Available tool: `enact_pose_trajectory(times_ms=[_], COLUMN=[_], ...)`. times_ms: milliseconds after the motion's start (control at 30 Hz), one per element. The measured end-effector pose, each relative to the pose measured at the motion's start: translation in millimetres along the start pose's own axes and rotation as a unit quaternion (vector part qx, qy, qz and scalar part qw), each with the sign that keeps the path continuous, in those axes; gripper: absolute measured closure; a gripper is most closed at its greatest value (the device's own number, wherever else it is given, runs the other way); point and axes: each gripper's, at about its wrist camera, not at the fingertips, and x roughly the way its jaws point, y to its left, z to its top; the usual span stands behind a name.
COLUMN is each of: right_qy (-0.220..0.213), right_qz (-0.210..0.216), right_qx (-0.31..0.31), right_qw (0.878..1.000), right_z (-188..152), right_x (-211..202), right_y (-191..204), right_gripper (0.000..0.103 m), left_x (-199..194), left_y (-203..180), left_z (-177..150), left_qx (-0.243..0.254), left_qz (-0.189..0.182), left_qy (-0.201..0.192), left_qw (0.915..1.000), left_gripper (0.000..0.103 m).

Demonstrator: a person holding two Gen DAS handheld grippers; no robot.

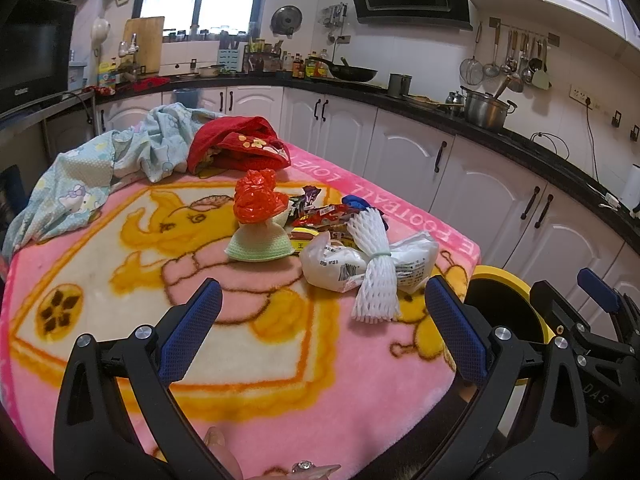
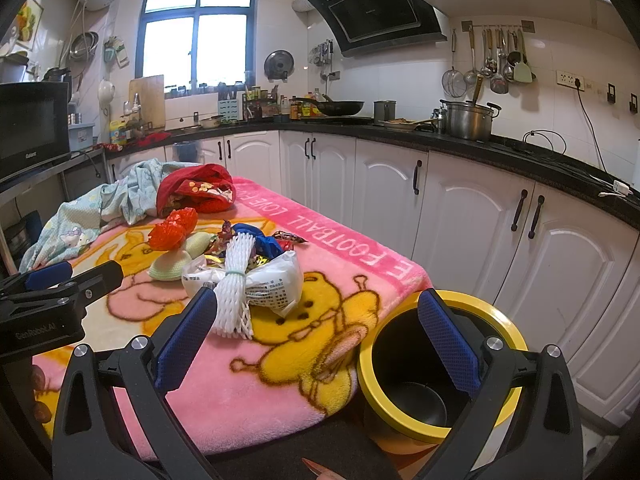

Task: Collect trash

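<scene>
Trash lies in one heap at the centre of the left wrist view, on the pink blanket (image 1: 248, 412) that covers the table: a white foam net sleeve (image 1: 372, 264) bound with a green band, draped over a white plastic bag (image 1: 332, 264), with snack wrappers (image 1: 324, 216) behind, a blue scrap just past them, a crumpled red-orange plastic piece (image 1: 258, 198) and a pale green foam cup-shape (image 1: 258, 246) beneath it. Nothing has gone into the bin yet, as far as I can judge: the yellow-rimmed bin (image 2: 496, 312) at the lower right of the right wrist view looks empty, black inside with only its bottom showing.

So I take this to be the opening step, the first pick. My left gripper (image 1: 320, 328) is spread wide and holds nothing; the heap sits above and ahead of its fingers, the foam sleeve's frayed end nearest, just inside the right finger. My right gripper (image 2: 316, 340) is likewise spread and empty, its left finger close beside the sleeve's lower end and its right finger over the bin's mouth.

The next move, I think, calls for pushing one tool forward until the sleeve stands between its fingers, closing on the banded middle, then carrying it right to the bin at the table's corner. The sleeve is light and springy, and the bag below it may drag along.

Farther out, at the upper left, lie a red cloth (image 1: 240, 144) and a pale blue cloth (image 1: 104, 176), laundry rather than rubbish, I would guess.
</scene>
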Motion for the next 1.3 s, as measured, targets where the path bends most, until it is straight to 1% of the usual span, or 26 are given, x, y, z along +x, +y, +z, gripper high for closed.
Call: enact_pose_trajectory(times_ms=[733,933,1067,1200,1300], right_qy=[0.0,0.002,0.007,0.011,0.011], right_qz=[0.0,0.003,0.014,0.037,0.059], right_qx=[-0.001,-0.002,-0.01,-0.022,-0.033], right_qw=[1.0,1.0,1.0,0.999,0.998], right_z=[1,0,3,7,13], right_x=[1,1,5,13,19], right_y=[0,1,4,14,27], right_gripper=[0.006,0.006,0.006,0.006,0.006], left_x=[0,-3,0,8,12], left_y=[0,-5,0,22,33], left_z=[0,6,10,15,23], left_qx=[-0.001,-0.004,-0.014,-0.031,-0.041], left_qz=[-0.002,-0.002,-0.001,0.001,0.011], left_qy=[-0.001,0.001,0.004,0.0,-0.004], left_qw=[1.0,1.0,0.9999,0.9995,0.9991], left_gripper=[0.009,0.009,0.009,0.009,0.009])
